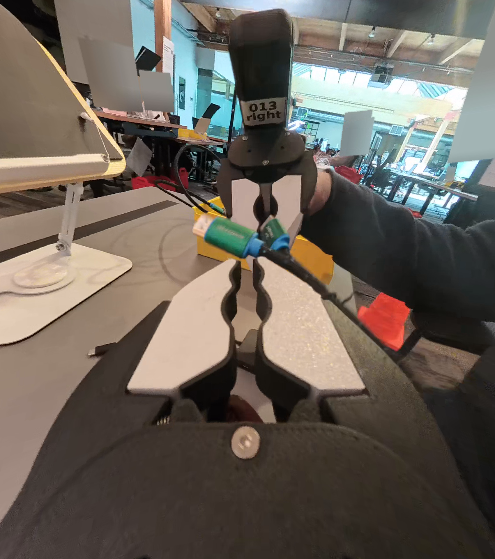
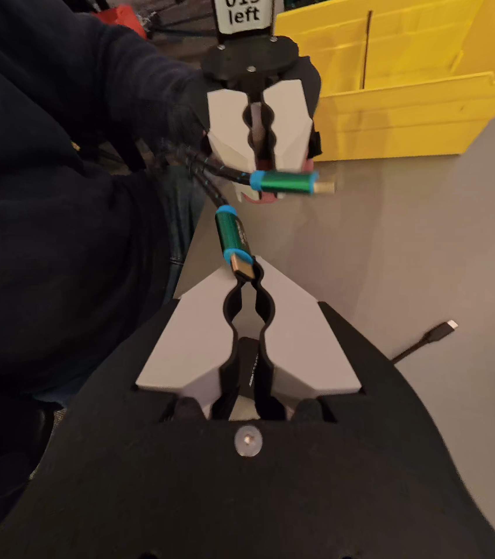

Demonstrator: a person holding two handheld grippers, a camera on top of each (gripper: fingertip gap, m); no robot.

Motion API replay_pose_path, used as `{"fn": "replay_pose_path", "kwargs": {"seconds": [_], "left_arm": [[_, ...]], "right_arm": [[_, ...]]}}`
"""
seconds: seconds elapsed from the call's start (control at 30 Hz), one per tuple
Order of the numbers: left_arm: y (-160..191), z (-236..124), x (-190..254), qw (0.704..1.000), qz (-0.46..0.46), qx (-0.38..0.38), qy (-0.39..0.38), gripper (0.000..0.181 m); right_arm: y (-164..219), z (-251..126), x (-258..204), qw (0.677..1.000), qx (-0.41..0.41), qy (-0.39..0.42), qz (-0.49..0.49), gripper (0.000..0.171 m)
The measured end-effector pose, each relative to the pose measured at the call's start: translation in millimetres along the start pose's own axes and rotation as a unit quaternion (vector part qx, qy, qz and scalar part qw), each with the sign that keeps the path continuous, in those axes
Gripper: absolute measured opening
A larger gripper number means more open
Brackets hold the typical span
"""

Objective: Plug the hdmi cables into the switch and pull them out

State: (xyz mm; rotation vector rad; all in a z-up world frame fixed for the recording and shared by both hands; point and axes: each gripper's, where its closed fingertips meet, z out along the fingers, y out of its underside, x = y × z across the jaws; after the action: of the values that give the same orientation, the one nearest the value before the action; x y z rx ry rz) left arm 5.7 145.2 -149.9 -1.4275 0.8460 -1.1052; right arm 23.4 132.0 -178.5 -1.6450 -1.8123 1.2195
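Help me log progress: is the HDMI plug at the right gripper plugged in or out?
Out: the HDMI plug shows its gold connector bare at the right gripper tips.

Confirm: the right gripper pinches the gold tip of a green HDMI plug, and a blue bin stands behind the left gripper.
The bin is yellow, not blue; the right wrist view shows it behind the left gripper. The right gripper does pinch the green HDMI plug by its gold tip.
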Motion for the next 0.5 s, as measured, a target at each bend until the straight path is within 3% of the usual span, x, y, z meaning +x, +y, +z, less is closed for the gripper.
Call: {"fn": "replay_pose_path", "kwargs": {"seconds": [0.23, 0.33, 0.5], "left_arm": [[39.2, 11.4, -25.5, 0.994, -0.028, -0.076, -0.074, 0.0], [50.9, 2.8, -53.7, 0.982, -0.046, -0.114, -0.146, 0.0], [62.7, -6.8, -60.4, 0.975, -0.022, -0.163, -0.151, 0.005]], "right_arm": [[29.9, 16.3, 45.4, 0.99, -0.039, 0.083, 0.111, 0.0], [51.4, 12.8, 70.6, 0.978, -0.059, 0.132, 0.15, 0.0], [70.5, -0.1, 72.3, 0.971, -0.097, 0.157, 0.151, 0.006]]}}
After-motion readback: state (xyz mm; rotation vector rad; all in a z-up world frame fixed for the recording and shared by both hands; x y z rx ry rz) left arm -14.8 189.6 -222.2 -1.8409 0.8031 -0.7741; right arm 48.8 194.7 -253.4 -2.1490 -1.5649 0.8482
